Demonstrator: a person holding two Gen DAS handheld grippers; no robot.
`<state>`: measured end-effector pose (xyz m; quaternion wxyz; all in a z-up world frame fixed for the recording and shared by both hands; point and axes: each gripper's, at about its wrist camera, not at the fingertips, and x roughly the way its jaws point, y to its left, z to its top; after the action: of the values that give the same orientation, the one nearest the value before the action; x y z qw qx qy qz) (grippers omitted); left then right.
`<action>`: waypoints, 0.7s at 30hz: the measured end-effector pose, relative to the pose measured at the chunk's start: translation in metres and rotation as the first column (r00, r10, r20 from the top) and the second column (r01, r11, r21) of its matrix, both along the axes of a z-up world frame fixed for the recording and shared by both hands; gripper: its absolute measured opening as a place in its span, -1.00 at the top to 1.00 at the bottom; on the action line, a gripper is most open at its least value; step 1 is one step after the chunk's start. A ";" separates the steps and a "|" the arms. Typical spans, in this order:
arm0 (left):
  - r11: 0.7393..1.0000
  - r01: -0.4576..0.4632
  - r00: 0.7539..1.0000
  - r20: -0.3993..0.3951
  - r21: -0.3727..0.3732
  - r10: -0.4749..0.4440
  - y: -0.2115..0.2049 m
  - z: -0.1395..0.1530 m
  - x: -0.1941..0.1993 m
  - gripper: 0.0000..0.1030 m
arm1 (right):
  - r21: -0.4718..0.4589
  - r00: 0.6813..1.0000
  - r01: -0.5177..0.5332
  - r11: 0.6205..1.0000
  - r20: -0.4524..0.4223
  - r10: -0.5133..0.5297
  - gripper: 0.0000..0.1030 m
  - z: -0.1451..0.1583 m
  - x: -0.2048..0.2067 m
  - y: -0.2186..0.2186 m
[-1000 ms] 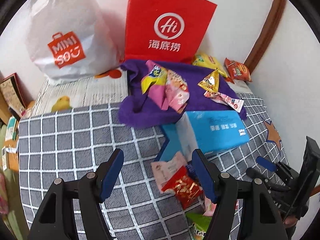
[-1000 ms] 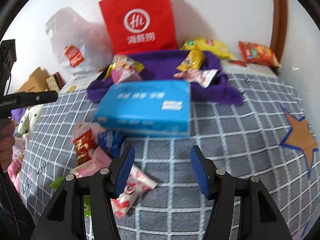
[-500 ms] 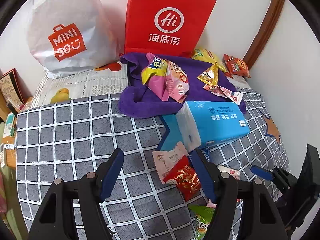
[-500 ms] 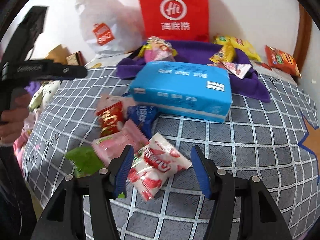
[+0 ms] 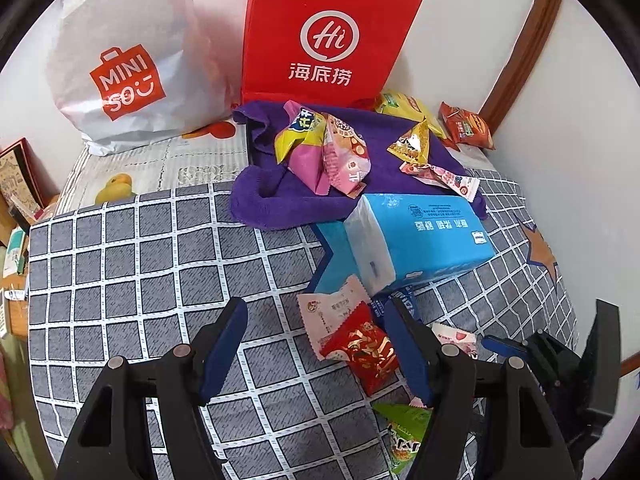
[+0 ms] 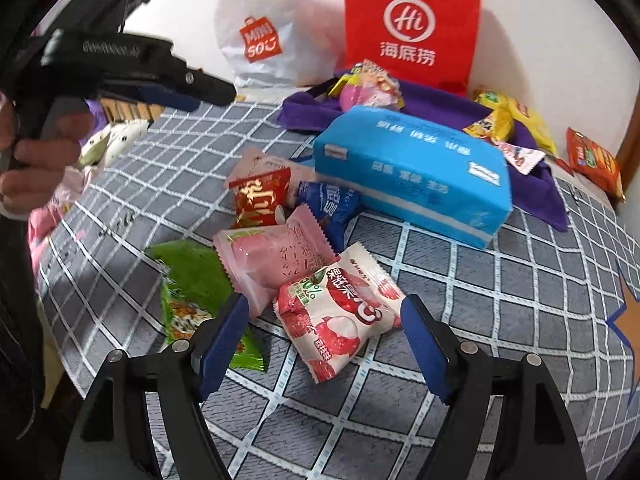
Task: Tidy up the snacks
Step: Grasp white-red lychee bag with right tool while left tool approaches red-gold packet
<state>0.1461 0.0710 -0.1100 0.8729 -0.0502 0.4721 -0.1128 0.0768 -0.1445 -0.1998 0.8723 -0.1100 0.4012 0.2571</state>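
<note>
Your right gripper (image 6: 322,338) stands open and its jaws have just been opening; the white lychee snack packet (image 6: 338,312) lies between the blue pads, which do not press on it. At ten o'clock from that packet a pink packet (image 6: 272,258) overlaps it, with a green packet (image 6: 192,286) at nine o'clock and a red packet (image 6: 262,196) and a dark blue one (image 6: 330,204) beyond. The blue tissue pack (image 6: 412,168) lies at one o'clock on the checked bed cover (image 6: 520,300). Your left gripper (image 5: 316,346) is open over that cover, nothing held, the red packet just by its right pad. More snacks rest on the purple towel (image 5: 276,196) at twelve o'clock.
</note>
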 end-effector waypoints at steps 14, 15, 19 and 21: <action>1.000 0.003 1.000 -0.019 0.012 -0.003 -0.002 -0.007 0.003 -0.33 | -0.122 0.992 0.123 0.985 0.049 -0.118 -0.51 -0.015 0.028 -0.011; 1.000 0.004 1.000 -0.021 0.013 -0.003 -0.003 -0.008 0.003 -0.33 | -0.131 0.991 0.132 0.983 0.056 -0.125 -0.51 -0.015 0.030 -0.012; 1.000 0.008 1.000 -0.027 0.014 -0.007 -0.005 -0.010 0.005 -0.33 | -0.136 0.988 0.150 0.979 0.058 -0.143 -0.59 -0.016 0.042 -0.017; 1.000 0.009 1.000 -0.027 0.016 -0.008 -0.005 -0.010 0.005 -0.33 | -0.134 0.988 0.155 0.979 0.047 -0.150 -0.59 -0.017 0.051 -0.020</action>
<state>0.1506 0.0657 -0.1201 0.8663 -0.0429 0.4849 -0.1121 0.1280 -0.1643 -0.2170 0.8869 -0.1430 0.4093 0.1592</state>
